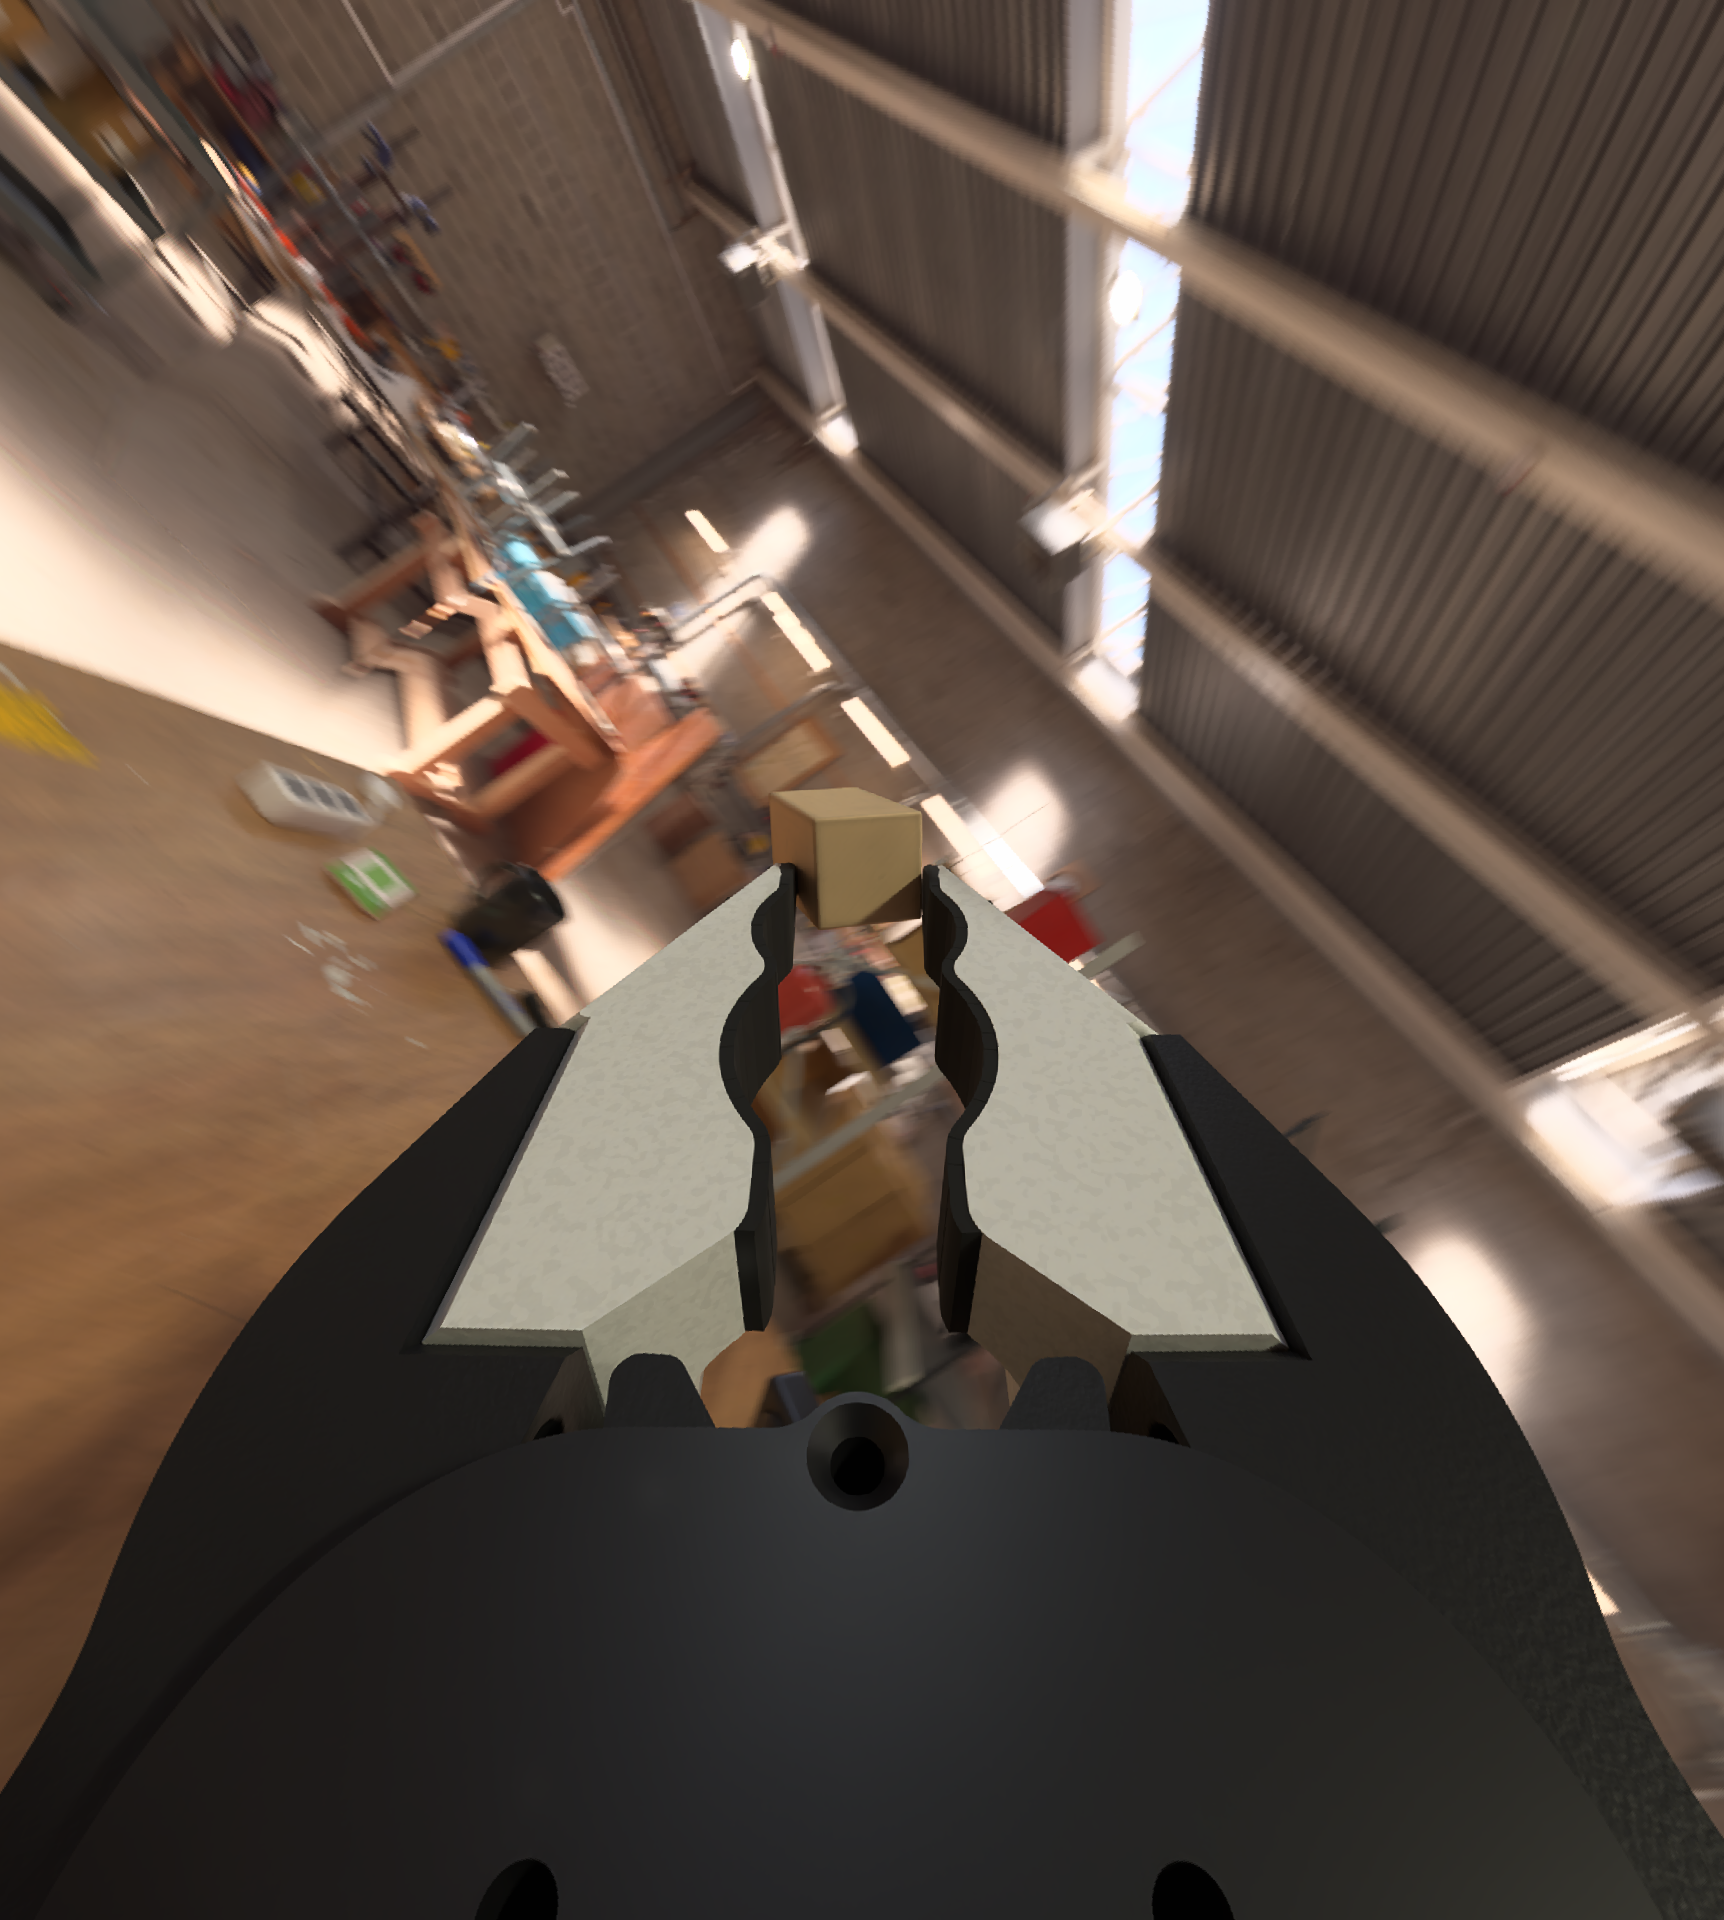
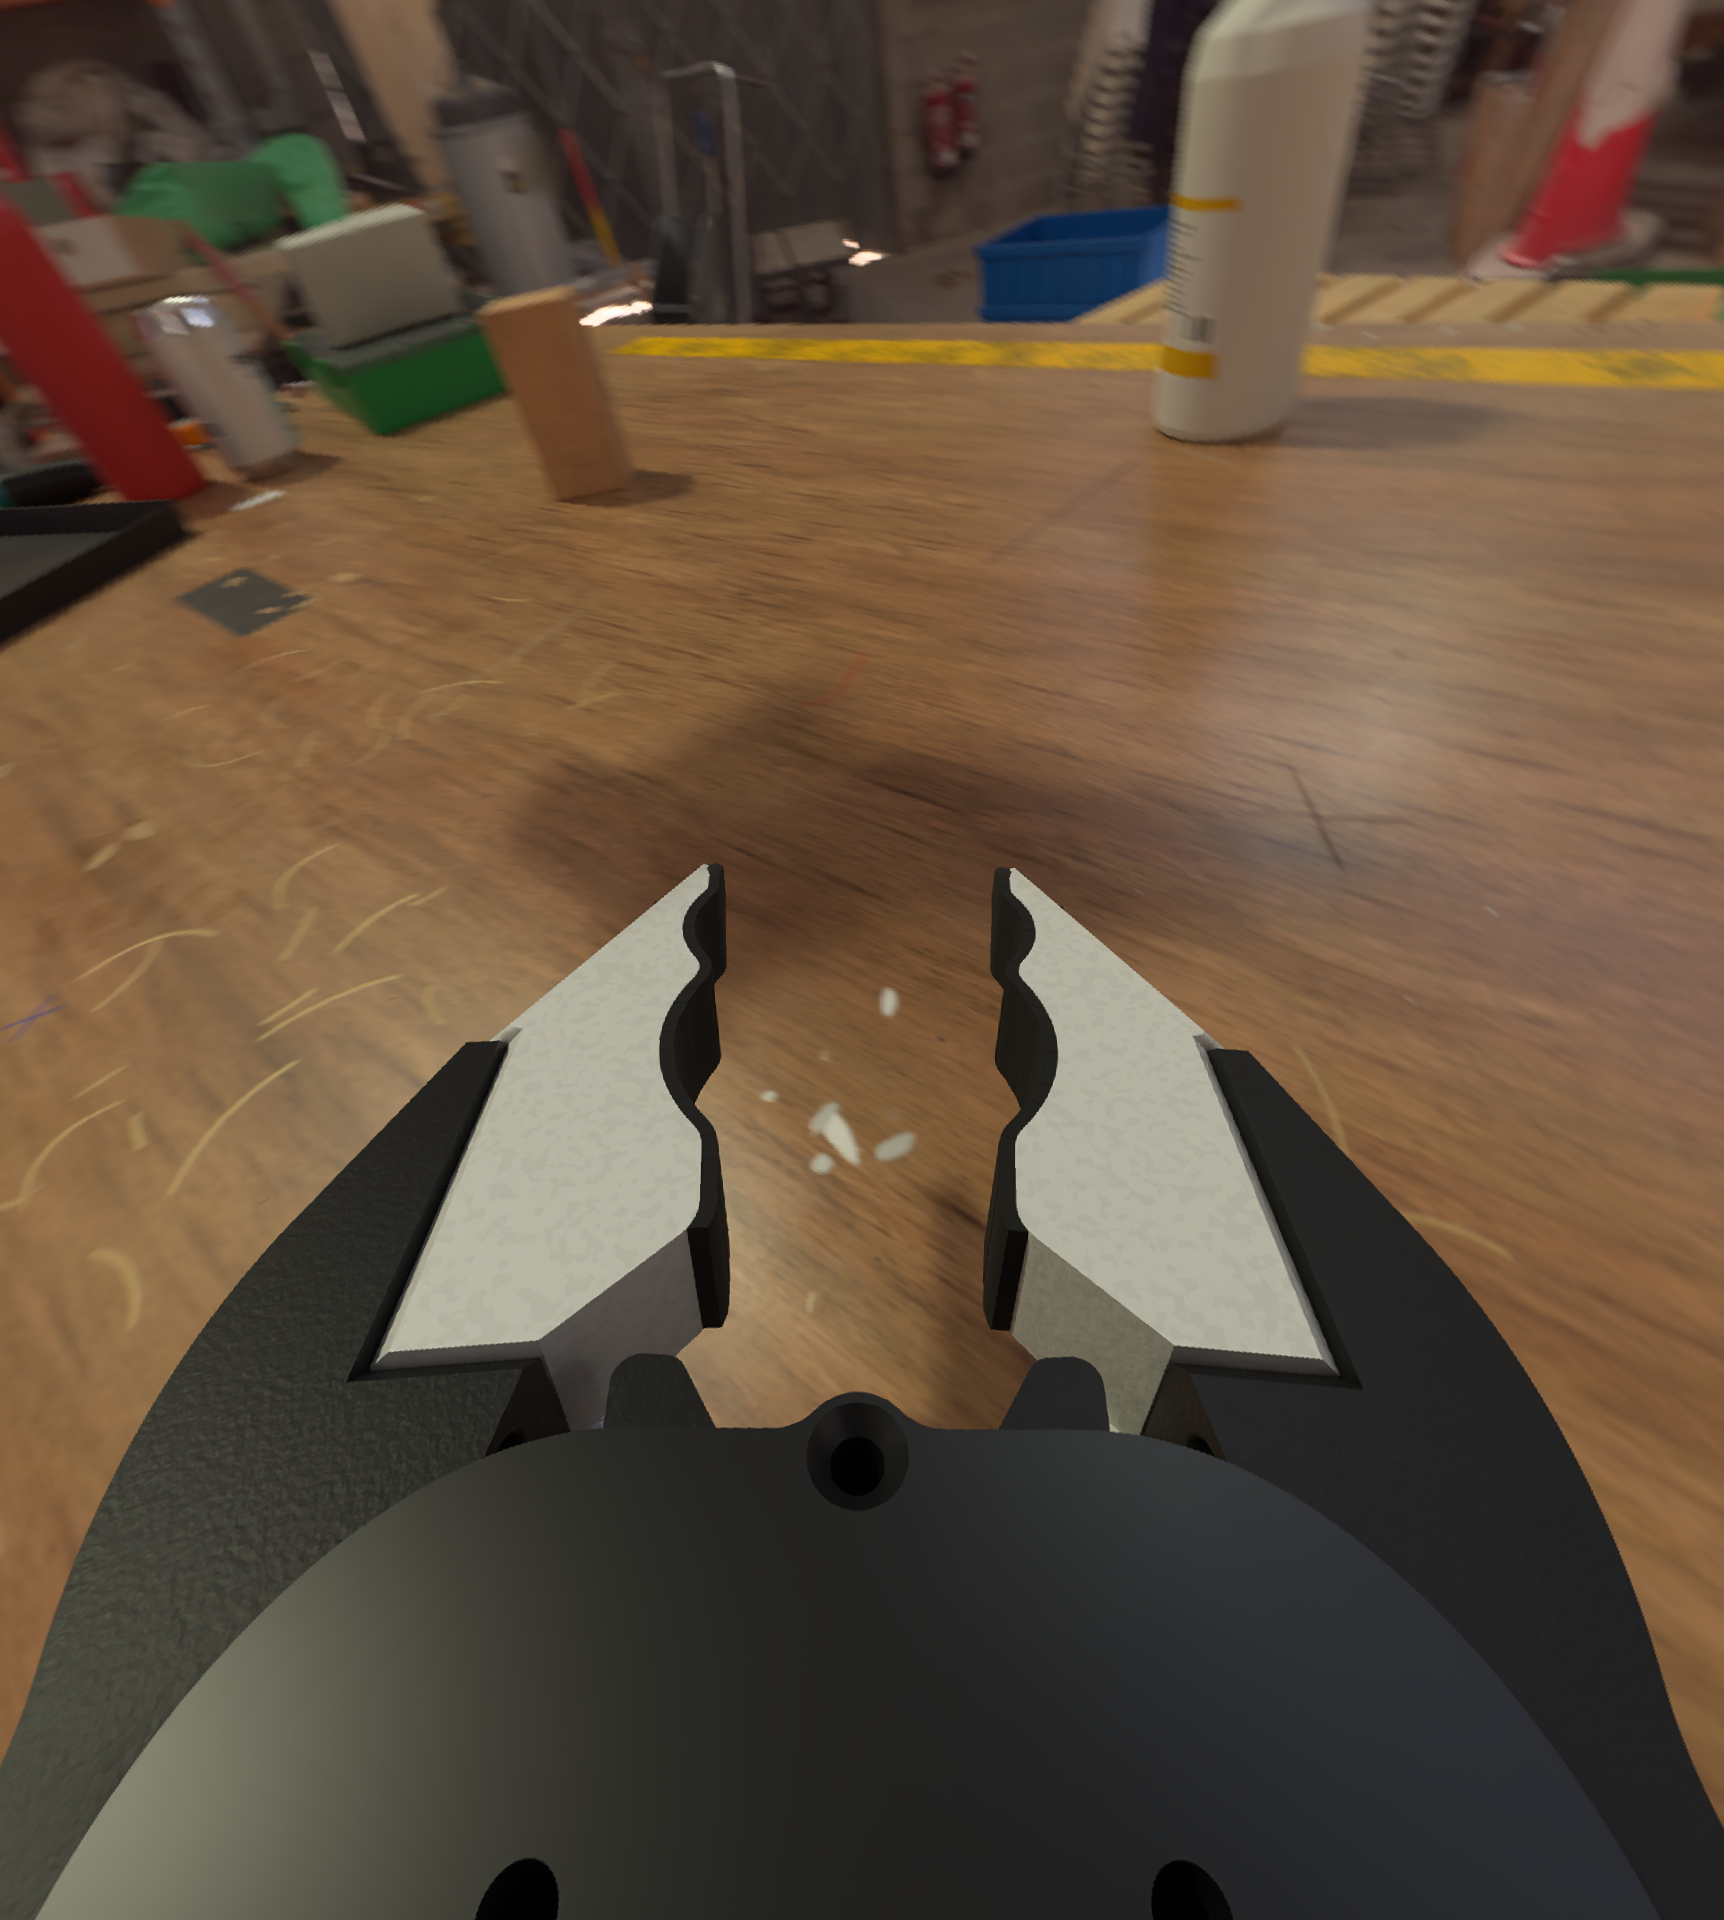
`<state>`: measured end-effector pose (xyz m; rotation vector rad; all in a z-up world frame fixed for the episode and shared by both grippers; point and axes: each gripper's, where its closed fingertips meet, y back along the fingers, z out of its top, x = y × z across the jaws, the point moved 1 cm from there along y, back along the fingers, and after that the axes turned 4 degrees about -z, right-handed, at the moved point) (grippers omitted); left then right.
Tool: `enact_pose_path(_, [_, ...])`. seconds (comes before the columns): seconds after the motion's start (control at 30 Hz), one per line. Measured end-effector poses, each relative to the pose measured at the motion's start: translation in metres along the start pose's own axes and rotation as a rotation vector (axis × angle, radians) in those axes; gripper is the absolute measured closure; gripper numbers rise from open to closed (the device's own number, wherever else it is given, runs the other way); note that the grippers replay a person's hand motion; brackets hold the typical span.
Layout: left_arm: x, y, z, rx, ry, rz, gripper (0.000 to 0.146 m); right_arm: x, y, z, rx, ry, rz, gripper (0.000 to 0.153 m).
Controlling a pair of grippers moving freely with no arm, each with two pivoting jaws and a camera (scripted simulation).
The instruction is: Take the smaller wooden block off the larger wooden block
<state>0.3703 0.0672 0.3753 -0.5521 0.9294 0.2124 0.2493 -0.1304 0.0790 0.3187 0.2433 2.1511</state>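
The left gripper (image 1: 858,878) had its jaws closed on the smaller wooden block (image 1: 853,868), a pale cube that was pinched at the very tips, so most of the cube stood out beyond them. In the left wrist view this gripper was strongly tilted and the cube was seen in the air, against the roof and the blurred shelves of a workshop, well apart from the desk (image 1: 110,1039), which filled the picture at 9 o'clock. On that part of the desk lay a white flat device (image 1: 307,798) and a green and white card (image 1: 372,881), both at about 10 o'clock from the cube, and a dark object (image 1: 510,907) just beside the desk edge. The right gripper (image 2: 858,873) had its jaws wide open with nothing between them; it was low over the desk (image 2: 1357,675), and some small white chips (image 2: 842,1132) lay on the wood under the gap. In the right wrist view the larger wooden block (image 2: 559,390) stood on the desk at 11 o'clock, far from this gripper, with nothing on its top; whether it stood straight or leaned I cannot tell. A white bottle (image 2: 1242,229) stood at 1 o'clock, and a black tray (image 2: 16,582) lay at 10 o'clock near the desk edge.
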Motion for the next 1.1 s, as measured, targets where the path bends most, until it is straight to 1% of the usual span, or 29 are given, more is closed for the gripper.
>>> enact_pose_path(0.07, [0.043, 0.004, -0.043, -0.047, 0.187, -0.061, 0.122, 0.016, 0.003, 0.009, -0.04, 0.025, 0.1, 0.101])
enact_pose_path(0.13, [0.075, 0.005, -0.087, -0.035, 0.342, -0.077, 0.122, 0.033, 0.01, 0.031, -0.154, 0.048, 0.23, 0.101])
enact_pose_path(0.17, [0.084, 0.004, -0.105, -0.031, 0.39, -0.082, 0.122, 0.036, 0.012, 0.044, -0.212, 0.085, 0.254, 0.099])
enact_pose_path(0.23, [0.095, -0.001, -0.136, 0.002, 0.435, -0.098, 0.122, 0.037, 0.012, 0.069, -0.292, 0.167, 0.233, 0.095])
enact_pose_path(0.3, [0.101, -0.005, -0.152, -0.004, 0.47, -0.117, 0.122, 0.036, 0.008, 0.09, -0.327, 0.205, 0.228, 0.094])
enact_pose_path(0.37, [0.105, -0.006, -0.16, -0.012, 0.527, -0.148, 0.122, 0.032, 0.005, 0.11, -0.374, 0.228, 0.198, 0.093])
enact_pose_path(0.43, [0.106, -0.005, -0.164, -0.005, 0.557, -0.157, 0.122, 0.03, 0.002, 0.127, -0.422, 0.223, 0.198, 0.093])
enact_pose_path(0.5, [0.103, -0.004, -0.168, 0.013, 0.563, -0.163, 0.122, 0.028, -0.005, 0.132, -0.405, 0.243, 0.2, 0.092])
enact_pose_path(0.57, [0.101, -0.003, -0.172, 0.032, 0.561, -0.158, 0.122, 0.025, -0.009, 0.138, -0.425, 0.264, 0.184, 0.09])
enact_pose_path(0.6, [0.099, -0.002, -0.172, 0.029, 0.567, -0.161, 0.122, 0.026, -0.01, 0.14, -0.432, 0.267, 0.197, 0.09])
enact_pose_path(0.7, [0.096, 0.001, -0.176, 0.062, 0.55, -0.171, 0.122, 0.033, -0.012, 0.141, -0.426, 0.287, 0.272, 0.092])
enact_pose_path(0.77, [0.093, 0.002, -0.181, 0.103, 0.518, -0.148, 0.122, 0.042, -0.013, 0.135, -0.396, 0.339, 0.333, 0.098])
enact_pose_path(0.83, [0.089, 0.004, -0.181, 0.113, 0.483, -0.148, 0.122, 0.048, -0.012, 0.134, -0.404, 0.372, 0.345, 0.107])
enact_pose_path(0.87, [0.088, 0.004, -0.181, 0.117, 0.468, -0.147, 0.122, 0.05, -0.011, 0.134, -0.416, 0.377, 0.343, 0.108])
enact_pose_path(0.97, [0.087, 0.007, -0.175, 0.101, 0.47, -0.146, 0.122, 0.055, -0.008, 0.134, -0.443, 0.377, 0.352, 0.108])
enact_pose_path(1.1, [0.092, 0.012, -0.169, 0.087, 0.503, -0.153, 0.122, 0.058, -0.005, 0.135, -0.441, 0.35, 0.381, 0.099])
